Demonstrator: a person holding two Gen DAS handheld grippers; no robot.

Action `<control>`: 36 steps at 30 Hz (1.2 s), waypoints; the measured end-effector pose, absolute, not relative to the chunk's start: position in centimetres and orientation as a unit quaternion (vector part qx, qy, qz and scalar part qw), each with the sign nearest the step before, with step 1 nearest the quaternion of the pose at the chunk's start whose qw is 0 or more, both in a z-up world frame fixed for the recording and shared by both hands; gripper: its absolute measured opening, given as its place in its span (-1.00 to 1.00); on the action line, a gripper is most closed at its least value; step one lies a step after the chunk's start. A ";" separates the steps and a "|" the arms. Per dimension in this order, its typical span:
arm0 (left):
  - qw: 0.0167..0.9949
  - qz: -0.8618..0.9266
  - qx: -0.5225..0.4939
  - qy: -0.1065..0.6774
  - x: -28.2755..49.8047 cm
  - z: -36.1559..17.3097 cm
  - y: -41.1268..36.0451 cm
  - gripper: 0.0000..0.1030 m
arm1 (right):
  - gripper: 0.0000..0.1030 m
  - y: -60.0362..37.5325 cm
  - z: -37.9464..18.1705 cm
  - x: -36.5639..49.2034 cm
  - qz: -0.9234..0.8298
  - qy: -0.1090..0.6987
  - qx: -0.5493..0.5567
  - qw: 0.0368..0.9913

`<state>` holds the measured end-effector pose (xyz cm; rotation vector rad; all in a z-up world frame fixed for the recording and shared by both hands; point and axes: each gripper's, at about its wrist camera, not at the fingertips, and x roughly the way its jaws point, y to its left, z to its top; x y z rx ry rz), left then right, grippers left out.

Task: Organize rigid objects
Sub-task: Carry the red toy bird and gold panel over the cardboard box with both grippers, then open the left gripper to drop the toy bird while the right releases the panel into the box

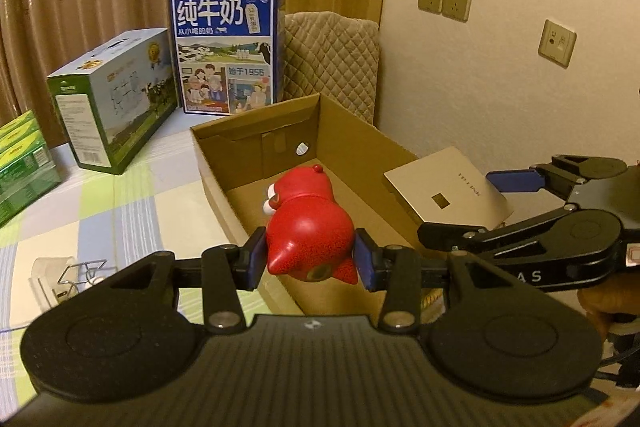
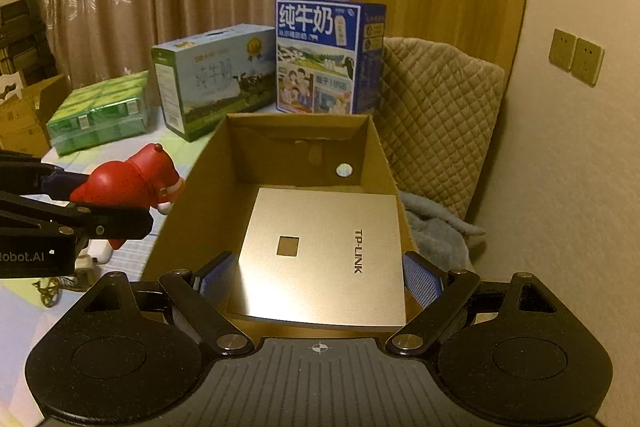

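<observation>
Left hand-held gripper [image 1: 311, 259]: its blue pads pinch the red figurine [image 1: 308, 223] by its sides, base end toward the camera, head pointing far.
Why held so: the side grip looks chosen to carry it clear of the cardboard box [image 1: 216, 171] wall so it can be lowered in.
Figurine's place: off the surface, over the near-left part of the box; in the right wrist view it sits just left of the box's left wall.
Figurine's look: glossy red, rounded body, small knob on top, white and dark face details, speckled lower part.
Right hand-held gripper [image 2: 320, 279]: spread wide, pads on the two side edges of the gold TP-LINK box [image 2: 320, 251].
Gold box's place: flat and level over the open box, toward its right side; whether it rests on the bottom I cannot tell.
Gold box's look: thin, square, satin gold, small square window, logo along the right edge.
Surface: checked cloth [image 1: 100, 211], maybe a bed rather than a bench.
Far side: milk cartons [image 1: 228, 47] standing beyond the box.
</observation>
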<state>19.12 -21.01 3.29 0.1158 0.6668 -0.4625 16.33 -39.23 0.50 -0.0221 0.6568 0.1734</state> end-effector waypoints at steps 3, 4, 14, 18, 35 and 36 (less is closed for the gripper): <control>0.914 -0.228 0.059 0.332 19.8 2.7 -21.4 -0.23 | 0.66 -39.8 0.1 16.9 0.084 0.326 -0.008 0.941; 0.912 -0.229 0.062 0.334 20.0 2.4 -21.6 -0.23 | 0.66 -40.0 0.0 17.1 0.084 0.328 -0.006 0.941; 0.905 -0.237 0.067 0.348 21.4 0.8 -22.7 -0.23 | 0.66 -40.9 -1.2 18.3 0.078 0.338 0.007 0.938; 0.905 -0.248 0.074 0.337 21.4 0.6 -23.1 -0.17 | 0.66 -41.1 -1.5 18.5 0.076 0.340 0.011 0.937; 0.917 -0.210 0.041 0.336 20.1 1.4 -19.4 -0.07 | 0.66 -40.8 -1.7 18.8 0.081 0.344 0.028 0.935; 0.917 -0.208 0.039 0.337 20.0 1.3 -19.2 -0.07 | 0.66 -40.8 -1.8 18.9 0.081 0.345 0.028 0.935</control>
